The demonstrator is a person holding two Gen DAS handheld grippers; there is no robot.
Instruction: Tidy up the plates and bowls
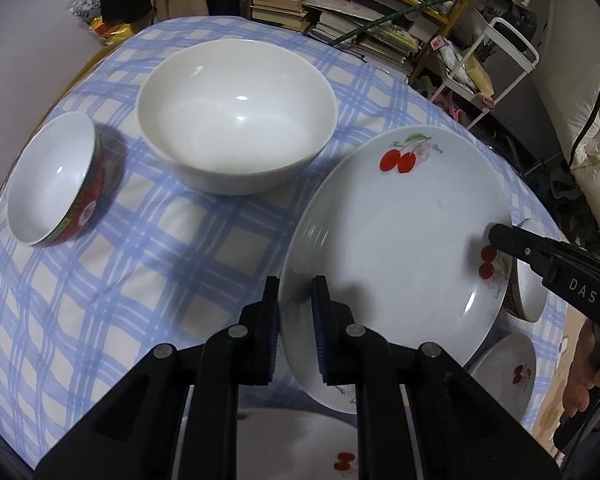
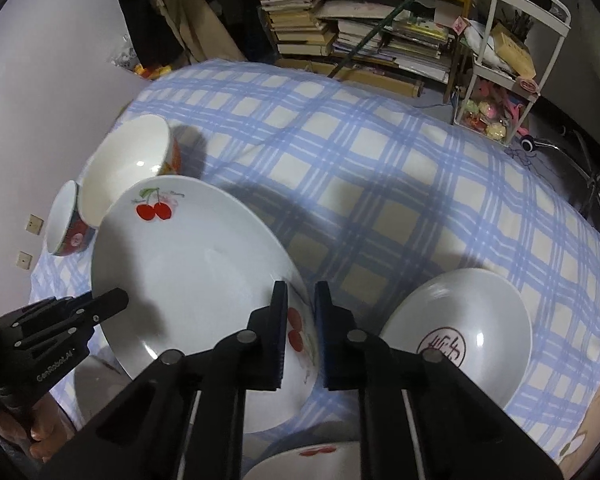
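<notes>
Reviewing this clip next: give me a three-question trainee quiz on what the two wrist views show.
1. True or false: both grippers grip the same cherry plate.
2. Which bowl stands nearest the large white bowl? A) red-patterned bowl B) plate with a red seal C) a glass
3. Fill in: the table is covered by a blue-checked ____.

Key: 1 true, the left gripper and right gripper pinch opposite rims; 2 A; 3 cloth.

Three plates (image 1: pixel 380 220); three bowls (image 1: pixel 236 112)
</notes>
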